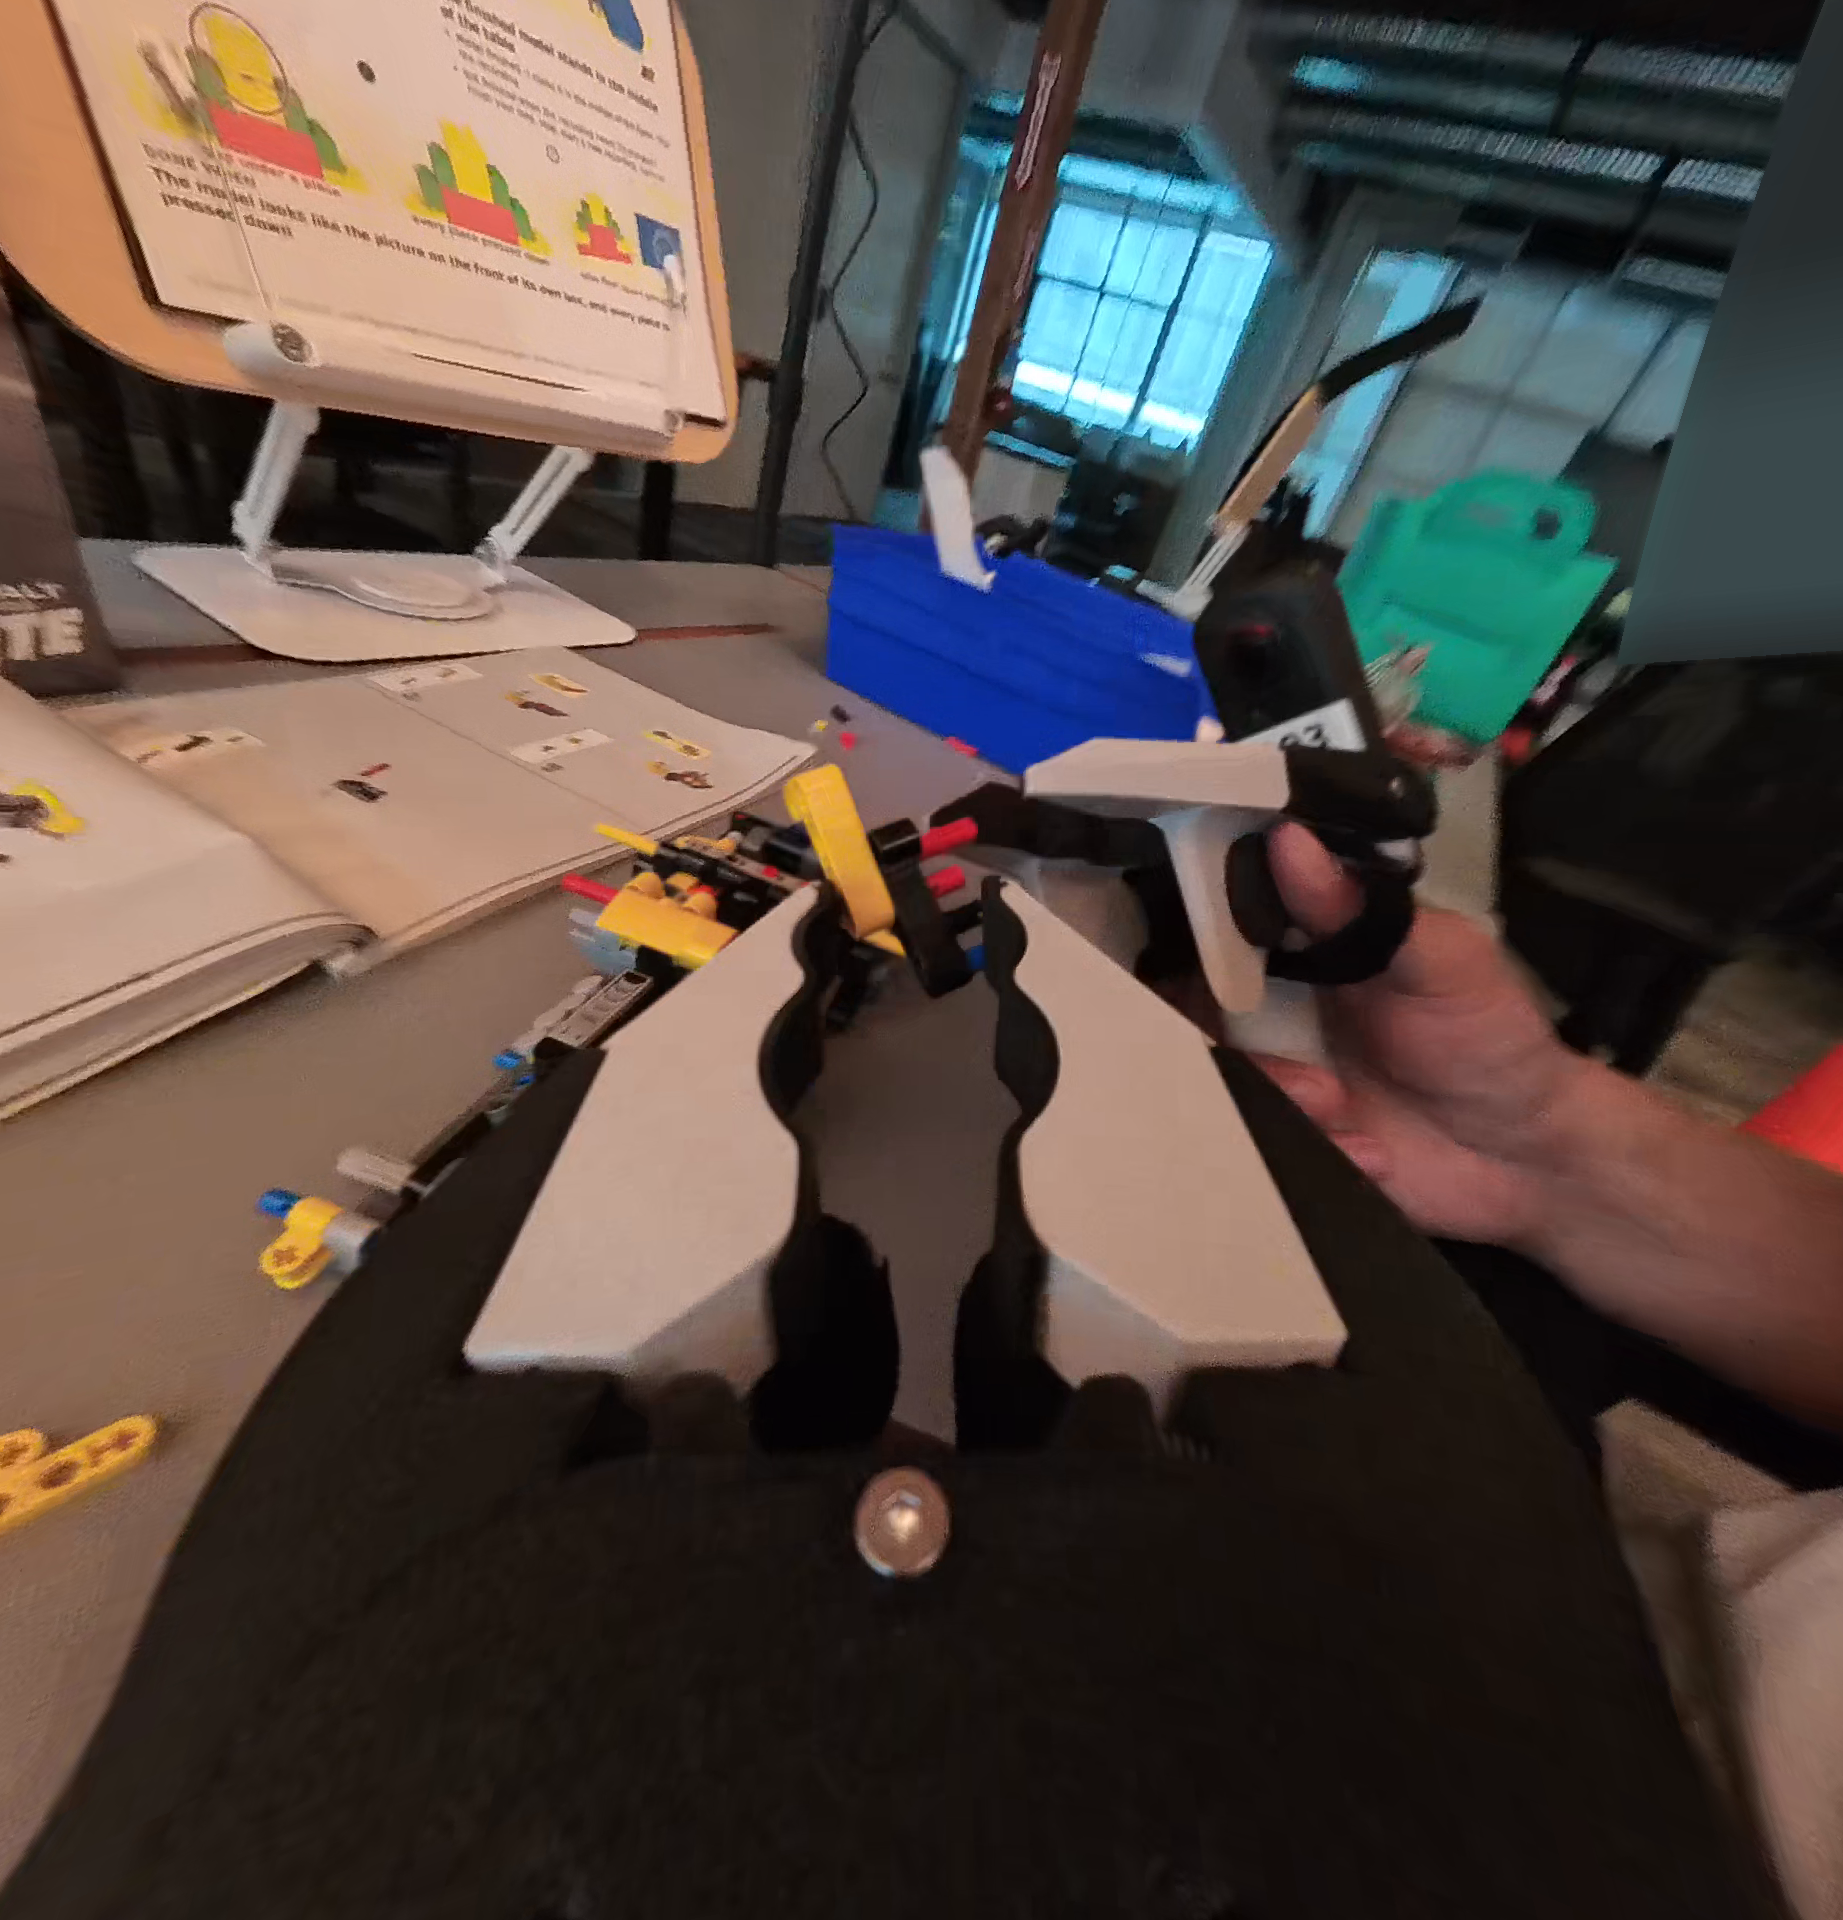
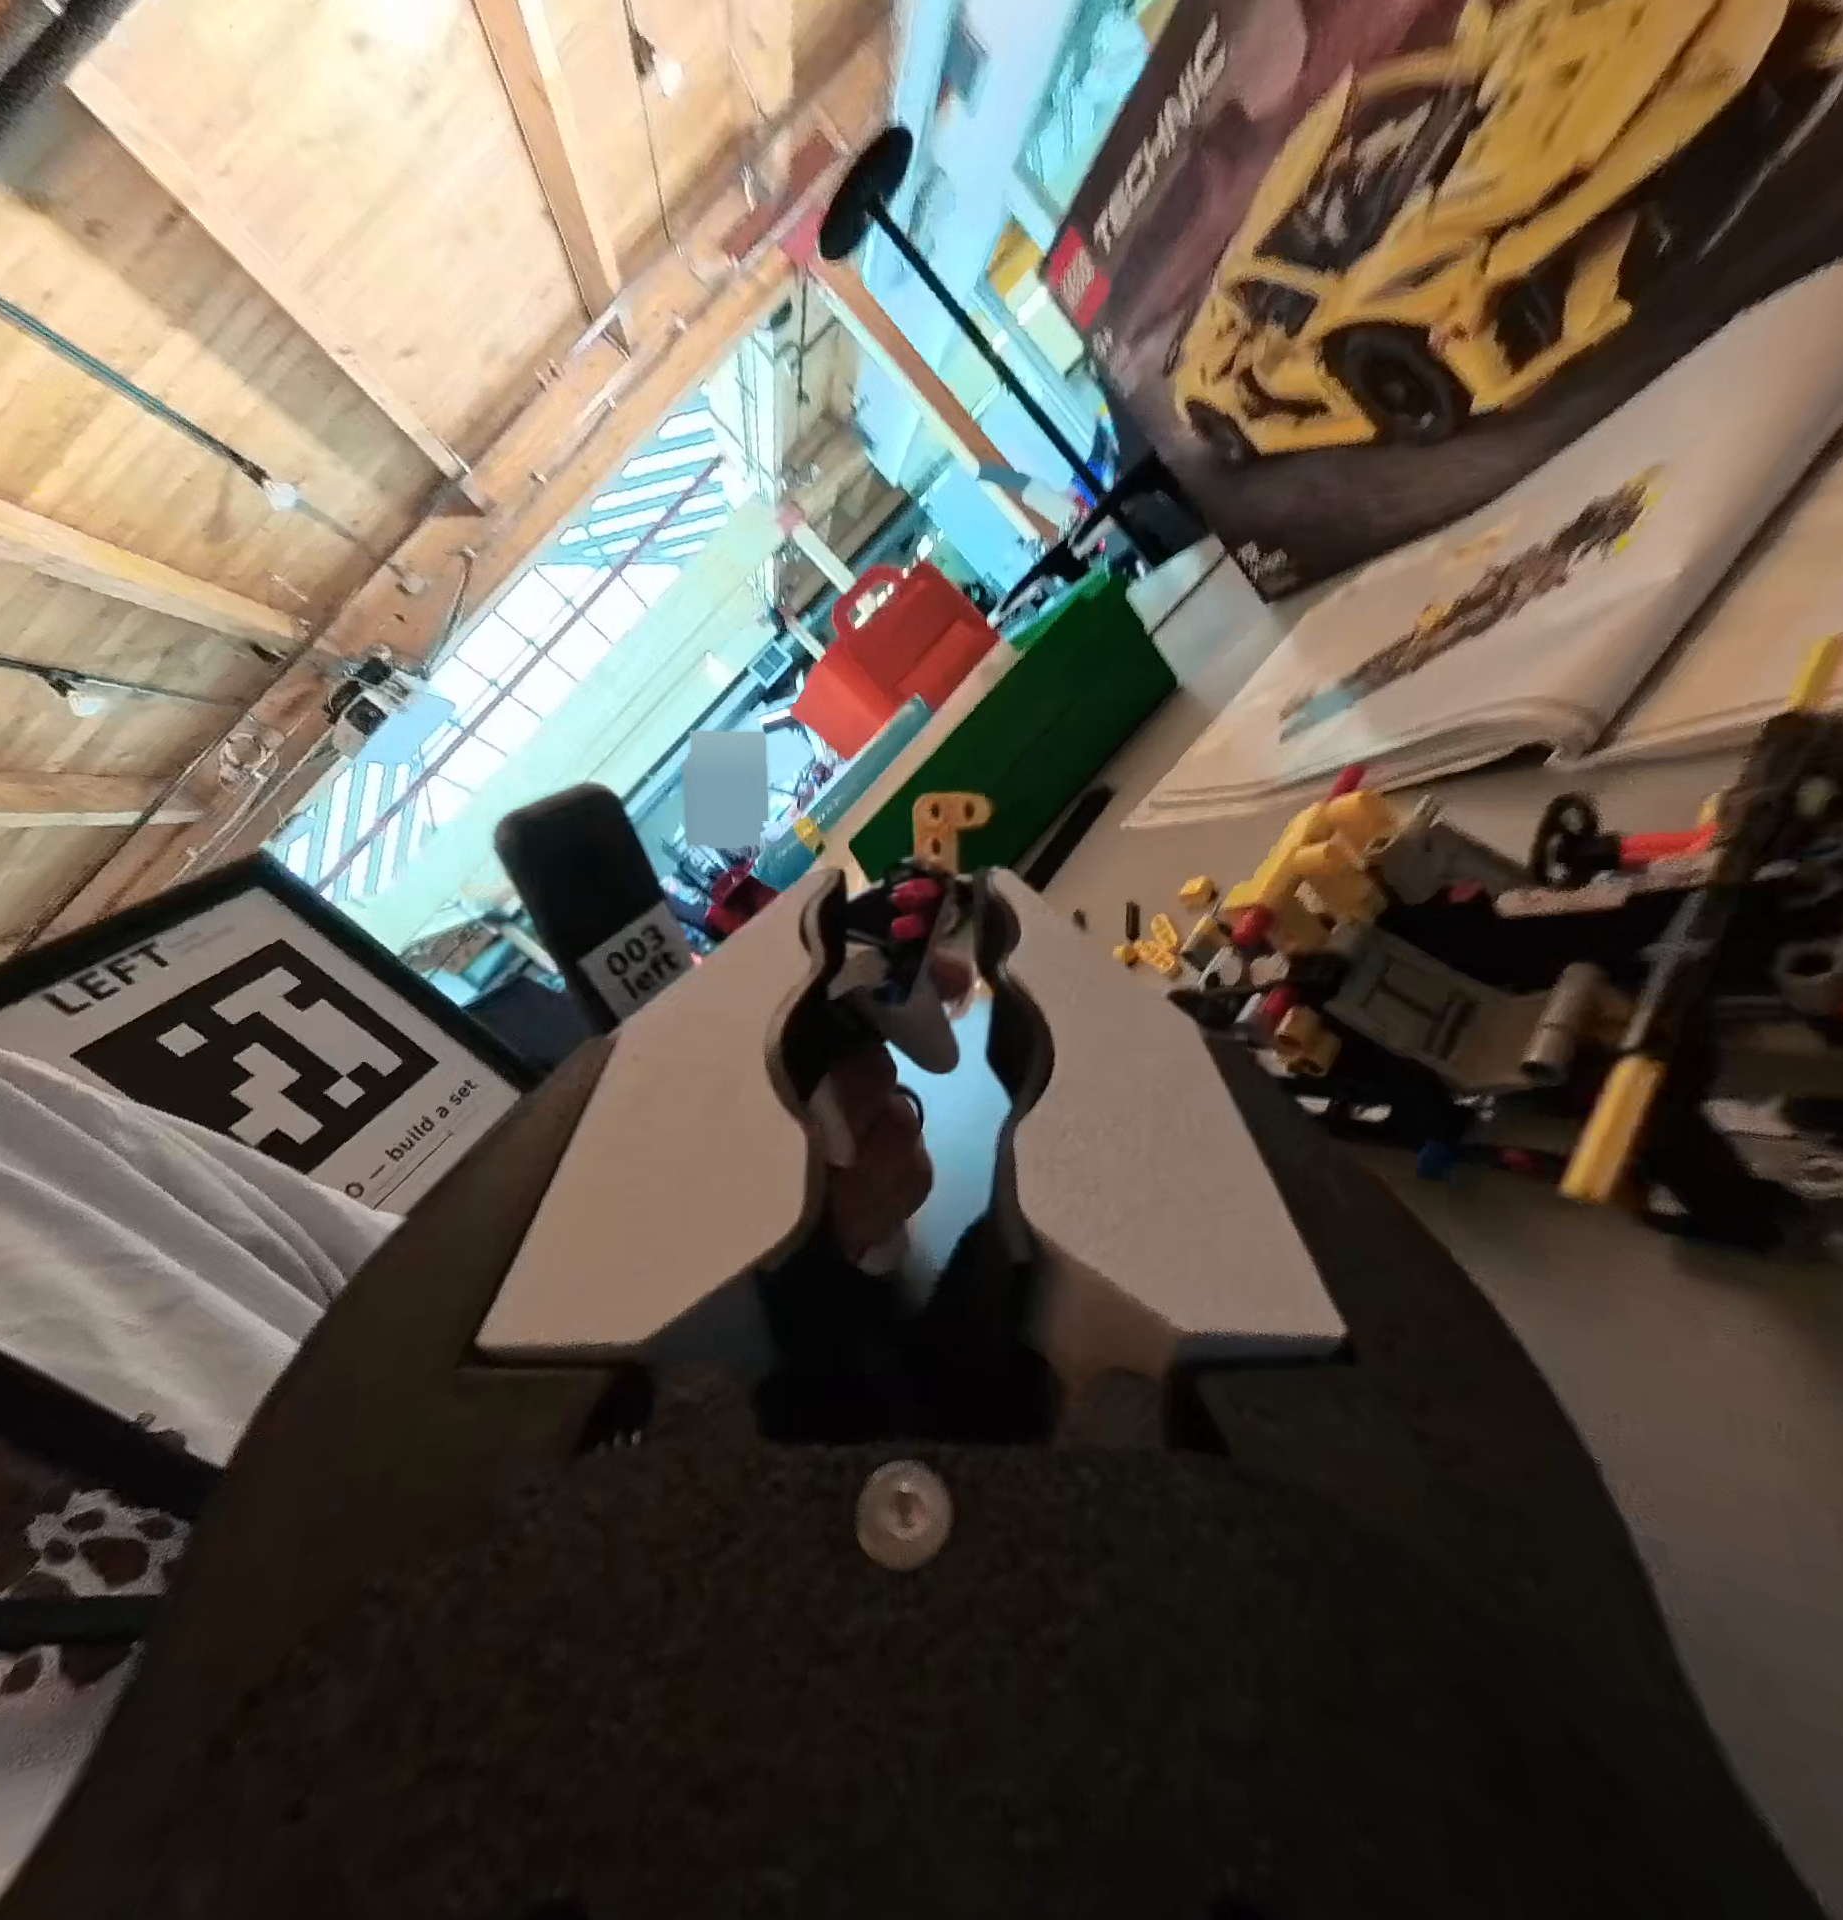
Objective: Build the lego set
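A small sub-assembly, a yellow angled beam with a black connector and red pins point(image 1: 881, 883), is held above the table between both grippers. My left gripper point(image 1: 906, 902) is closed on it from the near side. My right gripper point(image 1: 974, 821), held by a hand, meets it from the right. In the right wrist view the right gripper point(image 2: 912, 899) is shut on the black part with red pins point(image 2: 912, 914), and the yellow beam point(image 2: 948, 821) sticks up behind. The half-built black and yellow car chassis point(image 1: 678, 914) lies on the grey table point(image 1: 169, 1195), and also shows in the right wrist view point(image 2: 1519, 987).
An open instruction booklet point(image 1: 377, 790) lies left of the chassis, with a document stand point(image 1: 397, 208) behind it. A blue bin point(image 1: 979, 644) is at the back. Loose yellow beams point(image 1: 44, 1465) and a small yellow and blue part point(image 1: 299, 1236) lie near. The set's box point(image 2: 1416, 260) stands behind the booklet. The tips of both grippers are at nearly the same place.
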`<act>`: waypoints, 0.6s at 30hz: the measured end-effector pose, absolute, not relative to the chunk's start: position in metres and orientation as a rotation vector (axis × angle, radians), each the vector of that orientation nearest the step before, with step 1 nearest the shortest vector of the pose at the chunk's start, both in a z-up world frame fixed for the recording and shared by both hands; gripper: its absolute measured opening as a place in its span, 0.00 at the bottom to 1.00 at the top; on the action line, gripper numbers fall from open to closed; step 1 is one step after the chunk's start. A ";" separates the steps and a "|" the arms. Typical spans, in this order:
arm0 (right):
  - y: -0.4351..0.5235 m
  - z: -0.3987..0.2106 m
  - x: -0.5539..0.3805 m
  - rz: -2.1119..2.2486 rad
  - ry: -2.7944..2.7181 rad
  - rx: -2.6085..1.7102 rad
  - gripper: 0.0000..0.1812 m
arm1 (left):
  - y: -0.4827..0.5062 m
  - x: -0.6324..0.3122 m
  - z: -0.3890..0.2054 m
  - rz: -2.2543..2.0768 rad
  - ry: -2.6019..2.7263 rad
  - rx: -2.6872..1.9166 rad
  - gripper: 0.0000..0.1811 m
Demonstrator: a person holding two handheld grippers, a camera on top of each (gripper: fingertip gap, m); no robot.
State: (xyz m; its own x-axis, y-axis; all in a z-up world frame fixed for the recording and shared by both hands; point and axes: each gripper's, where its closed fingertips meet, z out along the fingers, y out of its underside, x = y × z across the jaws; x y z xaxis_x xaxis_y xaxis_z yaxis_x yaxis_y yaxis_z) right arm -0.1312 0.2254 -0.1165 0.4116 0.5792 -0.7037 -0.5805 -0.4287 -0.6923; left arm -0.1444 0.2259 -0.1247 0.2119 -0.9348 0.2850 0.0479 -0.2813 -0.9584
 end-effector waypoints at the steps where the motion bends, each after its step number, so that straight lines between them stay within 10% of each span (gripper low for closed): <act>1: 0.225 -0.113 -0.124 1.283 -0.001 -1.526 0.12 | 0.225 -0.146 -0.123 -1.285 0.872 -1.493 0.15; 9: 0.222 -0.120 -0.141 1.191 -0.206 -1.712 0.25 | 0.206 -0.135 -0.130 -0.898 1.106 -1.337 0.15; 18: 0.213 -0.120 -0.140 1.283 -0.216 -1.653 0.08 | 0.189 -0.127 -0.137 -0.737 1.238 -1.231 0.15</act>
